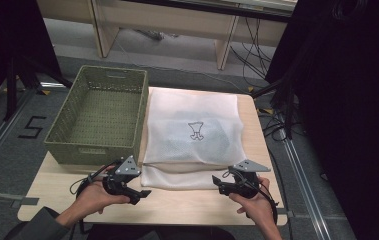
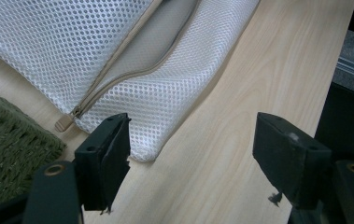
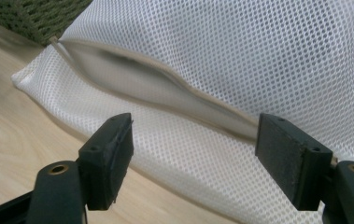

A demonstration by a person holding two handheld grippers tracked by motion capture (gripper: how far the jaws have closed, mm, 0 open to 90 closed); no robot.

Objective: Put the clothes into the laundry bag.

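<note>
A white mesh laundry bag (image 1: 192, 132) lies flat on the wooden table (image 1: 177, 205), with a dark shape showing through its middle. Its zipper runs along the near edge and gapes open (image 3: 165, 93); the beige zipper pull (image 2: 65, 122) lies at the bag's near left corner. My left gripper (image 1: 144, 192) is open, its jaws low over the table just short of that corner (image 2: 142, 149). My right gripper (image 1: 217, 181) is open too, jaws spread before the bag's near edge (image 3: 193, 154), below the gaping zipper. Nothing is held in either.
An empty green woven basket (image 1: 97, 115) stands on the table's left, touching the bag's left side. Bare wood runs along the near edge. Black stands and cables flank the table; a wooden bench sits behind.
</note>
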